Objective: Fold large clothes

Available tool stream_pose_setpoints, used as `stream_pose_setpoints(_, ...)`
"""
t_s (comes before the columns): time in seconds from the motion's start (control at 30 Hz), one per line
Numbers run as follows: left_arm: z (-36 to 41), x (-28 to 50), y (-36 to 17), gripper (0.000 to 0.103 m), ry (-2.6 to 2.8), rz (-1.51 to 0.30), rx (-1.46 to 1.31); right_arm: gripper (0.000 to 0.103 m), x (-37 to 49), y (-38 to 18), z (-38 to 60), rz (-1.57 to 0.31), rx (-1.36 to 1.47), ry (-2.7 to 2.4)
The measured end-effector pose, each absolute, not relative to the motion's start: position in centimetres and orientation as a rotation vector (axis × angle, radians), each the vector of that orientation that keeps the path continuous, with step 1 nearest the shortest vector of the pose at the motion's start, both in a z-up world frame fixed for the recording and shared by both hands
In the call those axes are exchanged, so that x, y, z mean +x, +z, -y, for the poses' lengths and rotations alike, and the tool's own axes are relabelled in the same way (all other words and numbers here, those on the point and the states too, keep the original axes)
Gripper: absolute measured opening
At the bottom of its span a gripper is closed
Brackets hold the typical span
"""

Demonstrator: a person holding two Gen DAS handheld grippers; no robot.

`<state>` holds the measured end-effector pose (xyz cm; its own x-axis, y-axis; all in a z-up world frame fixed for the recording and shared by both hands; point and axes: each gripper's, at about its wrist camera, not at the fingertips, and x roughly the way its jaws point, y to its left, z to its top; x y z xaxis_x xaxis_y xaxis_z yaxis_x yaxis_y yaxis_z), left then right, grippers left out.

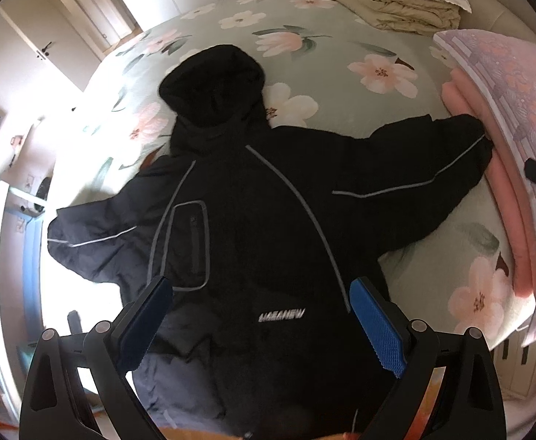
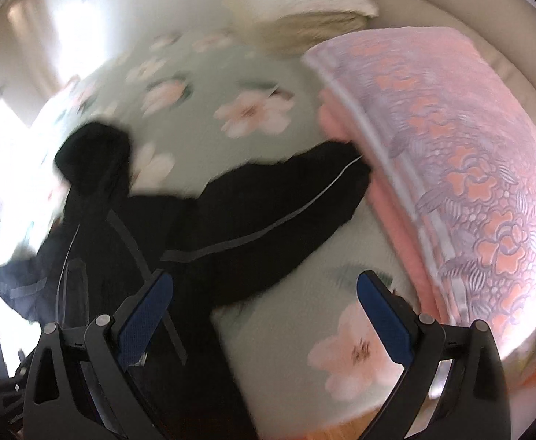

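Observation:
A large black hooded jacket (image 1: 253,220) with grey piping lies spread flat on the floral bed, hood away from me, sleeves out to both sides. My left gripper (image 1: 260,286) is open and empty, hovering above the jacket's lower front near the white logo. My right gripper (image 2: 264,278) is open and empty, above the bedsheet beside the jacket's right sleeve (image 2: 268,212). The right wrist view is motion-blurred. The sleeve's cuff (image 1: 476,139) touches the folded pink blanket.
A folded pink and lilac blanket stack (image 1: 517,154) lies along the bed's right side, also in the right wrist view (image 2: 451,168). A folded beige quilt with a pillow (image 1: 396,3) sits at the far end. The bed's green floral sheet (image 1: 341,58) surrounds the jacket. A door (image 1: 44,51) is at far left.

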<state>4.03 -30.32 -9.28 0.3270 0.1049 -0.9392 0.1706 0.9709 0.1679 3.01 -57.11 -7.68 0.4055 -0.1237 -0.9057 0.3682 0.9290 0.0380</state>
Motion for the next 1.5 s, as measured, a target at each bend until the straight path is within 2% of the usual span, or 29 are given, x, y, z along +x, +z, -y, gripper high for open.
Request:
stream_pose_setpoints(0.1, 31.7, 5.7, -12.1, 0.098, -0.060, -1.241, 0.248, 0.101, 4.4, -10.8, 60.9, -1.051, 0.229, -0.426)
stream_pose_setpoints(0.2, 33.3, 7.2, -14.8, 0.098, -0.084, -1.229, 0.251, 0.093, 6.8, -14.5, 64.9, -1.044, 0.289, -0.490)
stream_pose_setpoints(0.5, 38.2, 10.7, -22.1, 0.098, -0.147, -1.155, 0.299, 0.091, 12.1, -25.8, 74.7, -0.997, 0.484, -0.641)
stream_pose_setpoints(0.8, 40.6, 12.5, -24.8, 0.098, -0.165, -1.172, 0.294, 0.089, 14.6, -31.4, 77.1, -1.022, 0.560, -0.670)
stream_pose_setpoints(0.83, 40.8, 12.7, -24.9, 0.098, -0.167, -1.168, 0.298, 0.082, 15.0, -31.9, 77.2, -1.030, 0.564, -0.658)
stream_pose_setpoints(0.87, 41.0, 12.9, -24.9, 0.098, -0.171, -1.161, 0.304, 0.066, 15.5, -32.7, 77.4, -1.048, 0.566, -0.649)
stream_pose_setpoints(0.9, 41.3, 13.2, -24.9, 0.098, -0.176, -1.151, 0.310, 0.057, 15.9, -33.1, 77.6, -1.060, 0.570, -0.633)
stream_pose_setpoints(0.97, 41.9, 13.9, -25.1, 0.098, -0.191, -1.133, 0.320, 0.038, 16.2, -33.3, 77.5, -1.076, 0.549, -0.599)
stream_pose_setpoints(1.0, 42.1, 14.3, -25.3, 0.098, -0.201, -1.125, 0.319, 0.034, 16.1, -33.0, 77.0, -1.077, 0.536, -0.579)
stream_pose_setpoints(1.03, 42.4, 14.8, -25.5, 0.098, -0.220, -1.121, 0.313, 0.019, 15.9, -32.7, 76.5, -1.083, 0.523, -0.569)
stream_pose_setpoints(1.07, 42.7, 15.2, -25.7, 0.098, -0.240, -1.126, 0.307, 0.016, 15.8, -32.3, 75.7, -1.089, 0.504, -0.552)
stream_pose_setpoints(1.23, 45.4, 16.6, -26.9, 0.094, -0.409, -1.157, 0.252, 0.013, 13.0, -24.9, 70.4, -0.987, 0.297, -0.518)
stream_pose_setpoints(1.37, 48.6, 16.5, -27.5, 0.092, -0.558, -1.150, 0.224, 0.012, 8.7, -17.4, 72.3, -0.821, 0.223, -0.674)
stream_pose_setpoints(1.5, 51.6, 17.4, -31.0, 0.092, -0.612, -1.234, 0.216, 0.011, 7.6, -17.7, 74.3, -0.862, 0.274, -0.683)
